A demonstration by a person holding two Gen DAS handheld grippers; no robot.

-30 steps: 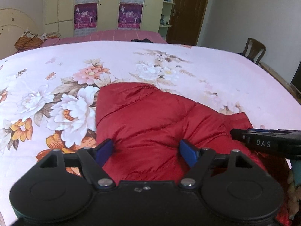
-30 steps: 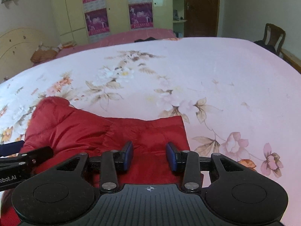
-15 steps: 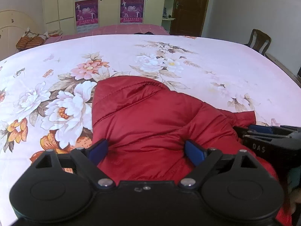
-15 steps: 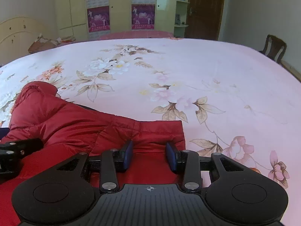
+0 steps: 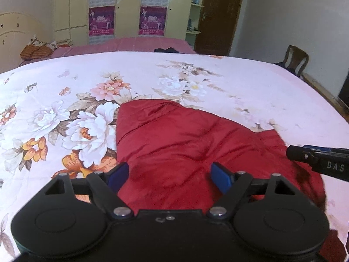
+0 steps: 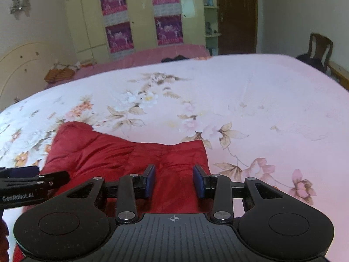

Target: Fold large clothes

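Note:
A red padded jacket (image 5: 196, 139) lies bunched on the flowered bed sheet (image 5: 65, 91). My left gripper (image 5: 169, 175) hovers over the jacket's near part. Its jaws are wide apart and closing, the red cloth lies below and between them, and the blue pads (image 5: 221, 176) do not press on it. In the right wrist view the jacket (image 6: 113, 152) puckers up into my right gripper (image 6: 174, 180), whose pads (image 6: 150, 180) stand narrowly apart and pinch the cloth near its right edge. Each gripper's tip shows at the edge of the other's view.
The pink sheet (image 6: 272, 100) spreads wide to the right and beyond the jacket. A wooden chair (image 5: 294, 60) stands past the bed's far right corner. Yellow wardrobes with posters (image 5: 128, 11) and a dark door (image 5: 218, 15) line the back wall. A second bed (image 5: 139, 43) lies behind.
Both grippers dipped toward the jacket and then rose, so the jacket now looks a little farther off. The left jaws widened, then narrowed slightly. The right jaws kept their gap.

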